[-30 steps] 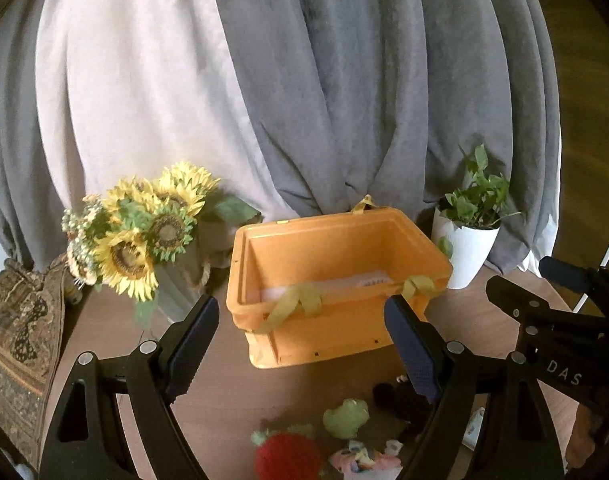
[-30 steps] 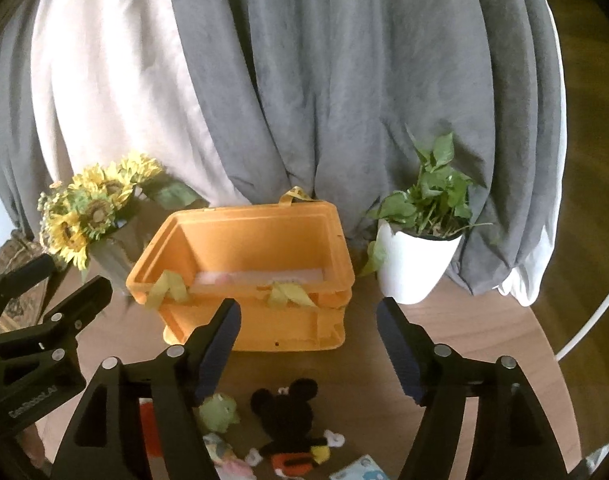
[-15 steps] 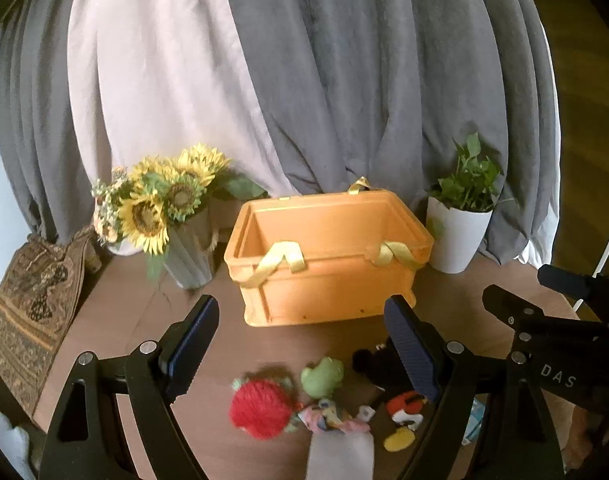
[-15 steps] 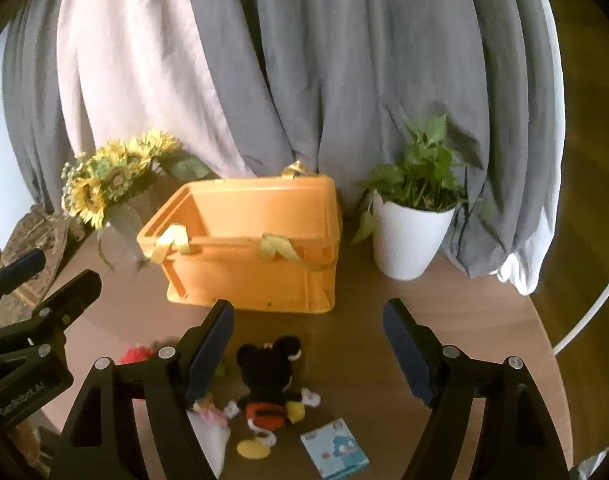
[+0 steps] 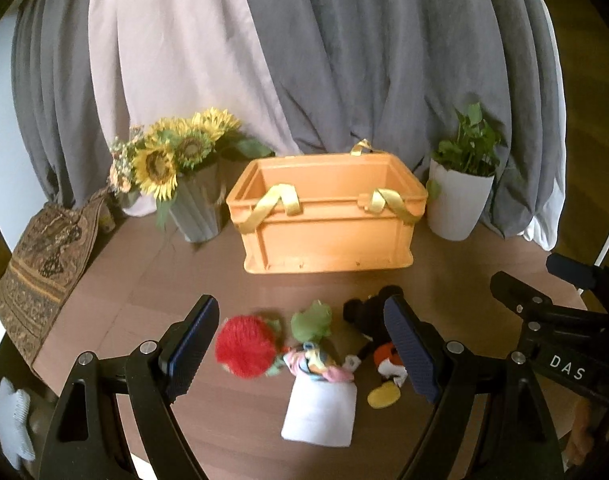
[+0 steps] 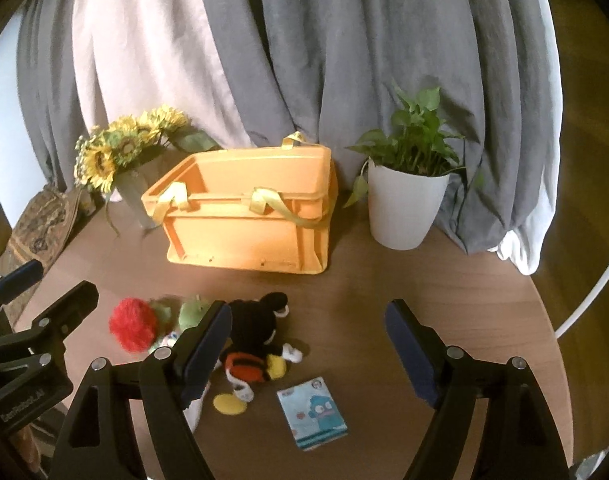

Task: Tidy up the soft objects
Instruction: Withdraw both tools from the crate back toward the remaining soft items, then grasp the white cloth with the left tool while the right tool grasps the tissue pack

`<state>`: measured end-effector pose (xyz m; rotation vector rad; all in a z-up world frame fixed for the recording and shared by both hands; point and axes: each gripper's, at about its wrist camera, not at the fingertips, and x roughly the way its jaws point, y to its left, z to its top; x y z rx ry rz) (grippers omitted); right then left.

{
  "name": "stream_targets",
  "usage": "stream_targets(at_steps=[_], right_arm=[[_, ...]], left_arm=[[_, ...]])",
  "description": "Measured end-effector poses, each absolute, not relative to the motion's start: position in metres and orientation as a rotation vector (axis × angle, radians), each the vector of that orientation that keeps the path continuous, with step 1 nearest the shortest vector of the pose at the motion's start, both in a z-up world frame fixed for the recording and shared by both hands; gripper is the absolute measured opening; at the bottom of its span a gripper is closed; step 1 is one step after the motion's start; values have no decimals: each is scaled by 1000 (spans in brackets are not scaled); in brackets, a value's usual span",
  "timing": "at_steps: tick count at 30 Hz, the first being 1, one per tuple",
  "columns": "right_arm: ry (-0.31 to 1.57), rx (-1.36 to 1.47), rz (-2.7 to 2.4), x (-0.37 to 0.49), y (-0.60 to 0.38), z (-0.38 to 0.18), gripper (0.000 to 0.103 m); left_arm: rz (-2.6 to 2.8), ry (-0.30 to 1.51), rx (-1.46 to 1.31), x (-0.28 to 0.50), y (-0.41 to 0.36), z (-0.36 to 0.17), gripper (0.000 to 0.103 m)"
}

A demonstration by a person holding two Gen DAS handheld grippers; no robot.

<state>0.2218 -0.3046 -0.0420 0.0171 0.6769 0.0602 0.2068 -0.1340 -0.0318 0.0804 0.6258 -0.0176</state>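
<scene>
Several soft toys lie in a row on the round wooden table (image 5: 152, 276): a red fuzzy ball (image 5: 245, 345), a green plush (image 5: 311, 321), a white sock with a colourful toy (image 5: 320, 400) and a black mouse doll (image 6: 253, 338). Behind them stands an orange crate (image 5: 328, 236) with yellow ribbon handles. My left gripper (image 5: 300, 354) hovers open over the red ball, the green plush and the sock. My right gripper (image 6: 308, 356) hangs above the table just right of the mouse doll, jaws opening, gripping nothing. A small blue packet (image 6: 312, 412) lies below it.
A vase of sunflowers (image 5: 172, 168) stands left of the crate and a white potted plant (image 6: 404, 200) to its right. Grey and pale curtains hang behind. A patterned cloth (image 5: 44, 264) drapes over the table's left edge. A white hoop (image 6: 592, 296) curves at the right.
Both grippers have pulled back and dipped, so the crate looks farther away and the toys have come fully into view. The right jaws stand slightly wider.
</scene>
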Motion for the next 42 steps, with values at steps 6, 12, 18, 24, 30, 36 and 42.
stream_targets(at_steps=[6,12,18,24,30,36,42], right_arm=[[652,-6,84,208,-308,-52,85],[636,-29,91,198,-306,-65,85],[663,-45,109,192,-305,-86,85],[712,-56,114,192,-304,-110,85],[753,-69,110,199,-306,-133,85],[794,-83,118,207,-306,-154,85],[839,-92,129,213,-304,-170,85]], left_arm=[[16,608,88,189,-138,-44,85],[38,616,90,178,-139,-61,85],[50,628,91,172,-140,-83,85],[59,666,89,172,-140,-108,85],[59,724,91,178,-141,-133,82],[56,773,93,185,-143,-153,79],[60,809,84,193,-141,-169,74]])
